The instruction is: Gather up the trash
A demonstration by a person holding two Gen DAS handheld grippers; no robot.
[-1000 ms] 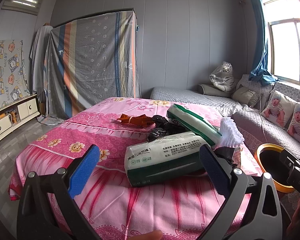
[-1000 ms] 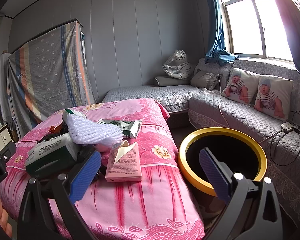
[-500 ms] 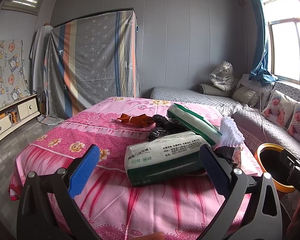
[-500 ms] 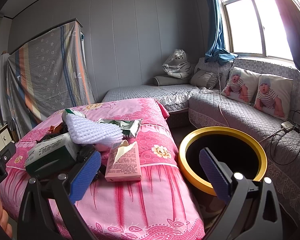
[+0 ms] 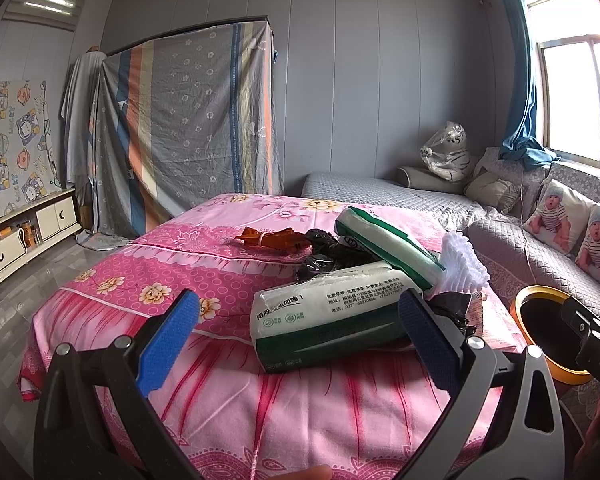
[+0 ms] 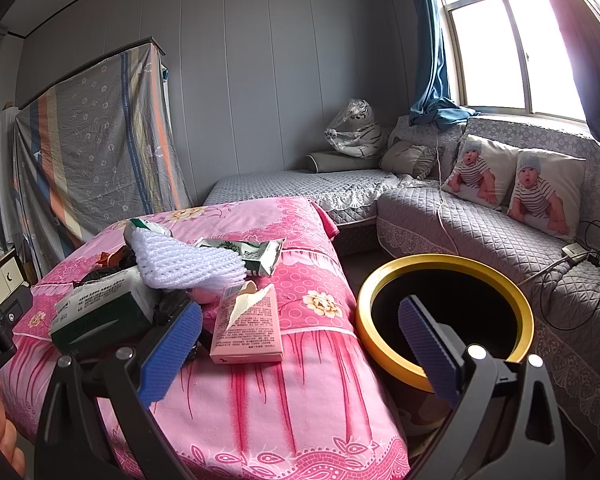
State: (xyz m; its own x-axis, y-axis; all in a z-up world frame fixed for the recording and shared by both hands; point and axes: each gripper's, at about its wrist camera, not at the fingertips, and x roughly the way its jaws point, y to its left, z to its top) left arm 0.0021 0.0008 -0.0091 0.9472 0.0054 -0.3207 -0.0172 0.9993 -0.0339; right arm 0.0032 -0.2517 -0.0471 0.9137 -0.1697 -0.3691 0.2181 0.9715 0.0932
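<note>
Currently, your left hand-held gripper [image 5: 298, 330] and right hand-held gripper [image 6: 300, 340]: both spread apart, holding nothing; tissue pack [image 5: 324, 320], pink carton [image 6: 248, 326] on bench [image 5: 228, 392]; bin [image 6: 446, 322] beside.
</note>
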